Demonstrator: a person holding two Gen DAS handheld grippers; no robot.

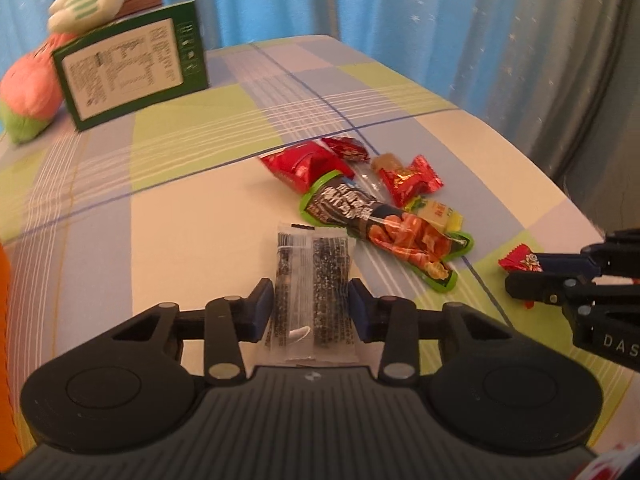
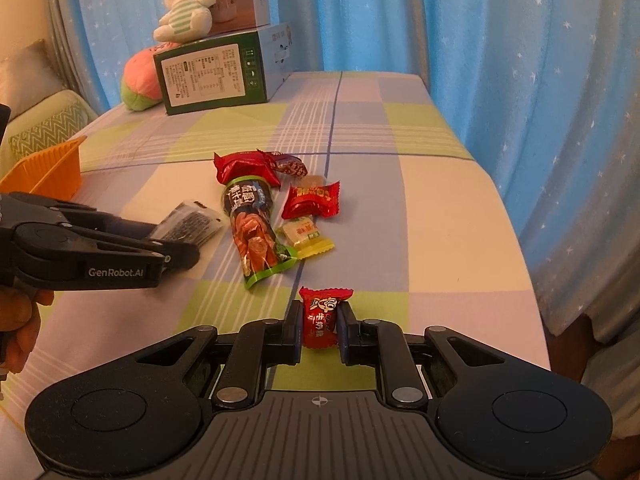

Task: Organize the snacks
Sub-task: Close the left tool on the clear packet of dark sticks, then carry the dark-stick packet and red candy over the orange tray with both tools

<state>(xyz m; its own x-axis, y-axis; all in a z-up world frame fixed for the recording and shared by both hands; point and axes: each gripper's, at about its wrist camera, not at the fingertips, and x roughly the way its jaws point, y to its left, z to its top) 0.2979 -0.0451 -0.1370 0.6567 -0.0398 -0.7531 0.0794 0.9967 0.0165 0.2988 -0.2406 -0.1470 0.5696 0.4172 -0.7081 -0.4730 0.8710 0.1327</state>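
Note:
A clear packet of dark sesame bars (image 1: pixel 312 280) lies lengthwise between the fingers of my left gripper (image 1: pixel 311 292), and both blue pads press on its sides. From the right wrist view the same left gripper (image 2: pixel 176 248) sits low over the checked tablecloth (image 2: pixel 400 208) with that packet (image 2: pixel 188 222). My right gripper (image 2: pixel 319 312) is shut on a small red candy (image 2: pixel 320 316), held upright just above the cloth. The left view has this candy (image 1: pixel 520 261) in the right gripper (image 1: pixel 520 276) at its right edge.
A loose pile lies mid-table: a long green-edged snack pack (image 2: pixel 252 224), red packets (image 2: pixel 244 166), a red candy (image 2: pixel 312 200), a yellow one (image 2: pixel 308 236). An orange basket (image 2: pixel 44 172) stands at the left. A green box (image 2: pixel 212 76) and plush toys (image 2: pixel 188 4) sit at the back.

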